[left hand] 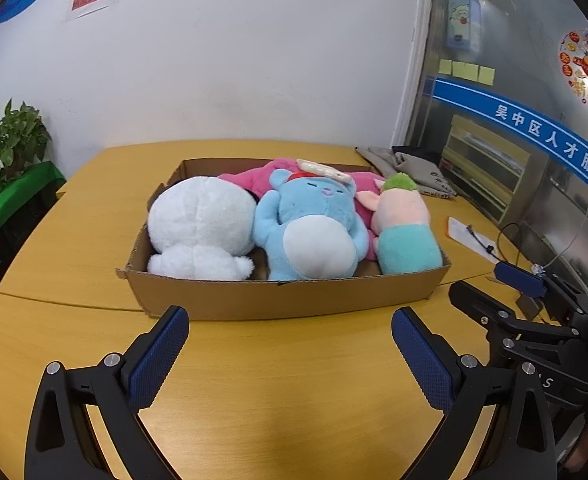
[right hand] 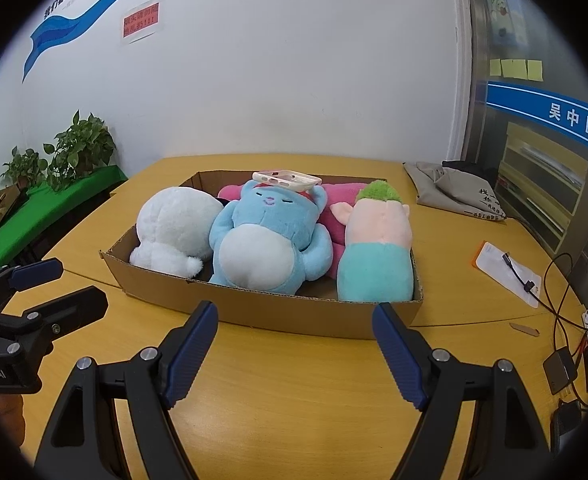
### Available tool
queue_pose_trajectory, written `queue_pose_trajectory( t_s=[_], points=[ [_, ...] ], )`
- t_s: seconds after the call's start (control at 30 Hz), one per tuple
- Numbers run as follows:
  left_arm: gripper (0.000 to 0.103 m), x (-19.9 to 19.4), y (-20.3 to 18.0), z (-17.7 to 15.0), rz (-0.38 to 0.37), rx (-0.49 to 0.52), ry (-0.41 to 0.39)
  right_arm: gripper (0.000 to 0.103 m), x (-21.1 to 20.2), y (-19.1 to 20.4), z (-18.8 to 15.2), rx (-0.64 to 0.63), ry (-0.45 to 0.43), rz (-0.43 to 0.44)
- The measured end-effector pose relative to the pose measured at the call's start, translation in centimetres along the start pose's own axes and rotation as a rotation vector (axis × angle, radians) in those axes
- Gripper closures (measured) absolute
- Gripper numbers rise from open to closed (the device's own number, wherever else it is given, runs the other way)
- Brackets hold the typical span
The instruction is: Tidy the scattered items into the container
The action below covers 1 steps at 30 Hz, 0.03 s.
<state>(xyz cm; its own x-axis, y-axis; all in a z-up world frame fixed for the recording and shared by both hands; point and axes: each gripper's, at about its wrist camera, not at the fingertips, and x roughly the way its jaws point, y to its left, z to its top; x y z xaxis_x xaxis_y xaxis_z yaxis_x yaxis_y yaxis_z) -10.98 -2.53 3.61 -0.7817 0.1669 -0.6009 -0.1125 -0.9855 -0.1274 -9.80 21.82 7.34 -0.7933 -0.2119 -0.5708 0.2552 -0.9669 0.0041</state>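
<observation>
A shallow cardboard box (left hand: 277,300) (right hand: 294,316) stands on the yellow table. In it lie a white plush (left hand: 201,228) (right hand: 173,228), a blue plush (left hand: 314,232) (right hand: 265,240), a pink plush (left hand: 253,180) (right hand: 338,200) behind, and a pig plush with green hair (left hand: 406,224) (right hand: 374,248). A pale phone case (left hand: 324,170) (right hand: 287,179) rests on the blue plush's head. My left gripper (left hand: 289,320) is open and empty, just short of the box's near wall. My right gripper (right hand: 294,316) is open and empty, also in front of the box.
The right gripper shows at the right of the left wrist view (left hand: 522,280); the left gripper shows at the left of the right wrist view (right hand: 45,280). A grey cloth bag (right hand: 454,192), a card with cable (right hand: 510,276), chargers (right hand: 562,372) and potted plants (right hand: 77,148) surround the table.
</observation>
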Motion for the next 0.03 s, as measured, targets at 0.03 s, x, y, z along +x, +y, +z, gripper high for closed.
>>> queue_pose_trajectory(
  t_s=[0.03],
  points=[
    [0.0, 0.04, 0.03, -0.05, 0.002, 0.001, 0.002, 0.024, 0.08, 0.0, -0.02, -0.001, 0.002, 0.001]
  ],
)
